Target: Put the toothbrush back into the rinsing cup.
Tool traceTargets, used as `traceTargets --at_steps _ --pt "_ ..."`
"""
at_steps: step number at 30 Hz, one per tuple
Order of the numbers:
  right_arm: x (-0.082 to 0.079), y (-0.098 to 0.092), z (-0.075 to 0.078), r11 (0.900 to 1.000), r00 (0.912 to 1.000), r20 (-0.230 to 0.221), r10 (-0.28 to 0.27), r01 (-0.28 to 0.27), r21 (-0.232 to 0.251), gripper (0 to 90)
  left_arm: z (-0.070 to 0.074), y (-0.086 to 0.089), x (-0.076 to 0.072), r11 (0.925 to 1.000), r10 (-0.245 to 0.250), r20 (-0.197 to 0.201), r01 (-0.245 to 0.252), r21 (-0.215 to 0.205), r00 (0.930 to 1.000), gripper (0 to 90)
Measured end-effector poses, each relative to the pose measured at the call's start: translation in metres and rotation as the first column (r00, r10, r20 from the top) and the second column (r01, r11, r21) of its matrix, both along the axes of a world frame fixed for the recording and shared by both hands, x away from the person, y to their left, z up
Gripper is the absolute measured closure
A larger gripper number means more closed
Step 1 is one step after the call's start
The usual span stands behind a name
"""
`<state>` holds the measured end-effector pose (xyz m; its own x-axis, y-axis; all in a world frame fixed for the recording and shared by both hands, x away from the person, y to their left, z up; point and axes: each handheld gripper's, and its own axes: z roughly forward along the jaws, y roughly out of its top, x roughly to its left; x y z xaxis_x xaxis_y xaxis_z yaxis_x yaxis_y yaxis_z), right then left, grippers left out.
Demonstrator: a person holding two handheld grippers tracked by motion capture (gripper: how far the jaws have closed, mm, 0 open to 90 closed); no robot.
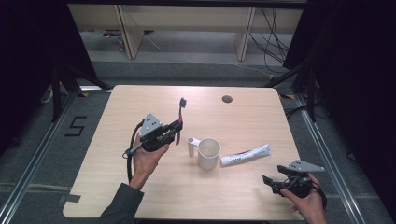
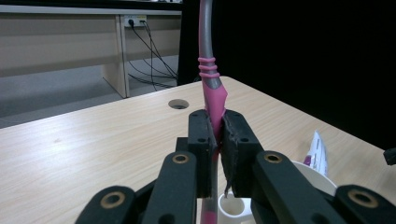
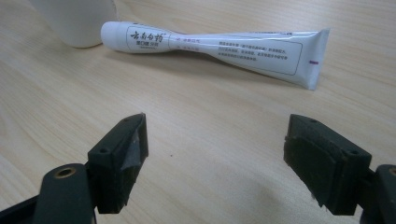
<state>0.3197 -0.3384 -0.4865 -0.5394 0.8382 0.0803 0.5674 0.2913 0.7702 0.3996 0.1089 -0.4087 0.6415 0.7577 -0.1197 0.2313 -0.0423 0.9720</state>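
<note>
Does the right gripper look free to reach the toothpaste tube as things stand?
Probably yes: the right gripper has its jaws open and empty, aimed at the toothpaste tube, with bare table between them. The cup sits beyond the tube's end.

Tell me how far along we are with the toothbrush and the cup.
Done: the left claw has picked up the pink-and-grey plastic toothbrush, clamped on its handle and raised off the light wooden table. In hand: it hangs beside the white plastic cup. Left: the white toothpaste tube lies untouched before the open right claw.
</note>
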Motion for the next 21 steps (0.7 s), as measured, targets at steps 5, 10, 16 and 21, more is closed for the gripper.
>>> traceTargets --at_steps 5,10,16,21 --pt "-0.001 0.002 0.000 1.000 0.9997 -0.019 -0.013 0.014 0.021 22.4 0.007 -0.006 0.001 0.9999 -0.016 0.018 0.016 0.001 0.9997 82.2" --pt "0.000 0.000 0.000 1.000 1.0000 0.002 -0.003 0.003 -0.005 22.5 0.010 -0.014 0.004 0.9997 -0.025 0.025 0.025 -0.002 0.9994 82.2" --pt "-0.001 0.002 0.000 1.000 0.9997 -0.020 -0.015 0.016 0.019 22.5 0.010 -0.022 0.009 0.9993 -0.031 0.026 0.031 -0.019 0.9992 82.2" --pt "0.000 0.000 0.000 1.000 1.0000 0.003 -0.004 0.004 -0.004 22.5 0.009 -0.028 0.011 0.9989 -0.032 0.030 0.033 -0.032 0.9990 82.2"
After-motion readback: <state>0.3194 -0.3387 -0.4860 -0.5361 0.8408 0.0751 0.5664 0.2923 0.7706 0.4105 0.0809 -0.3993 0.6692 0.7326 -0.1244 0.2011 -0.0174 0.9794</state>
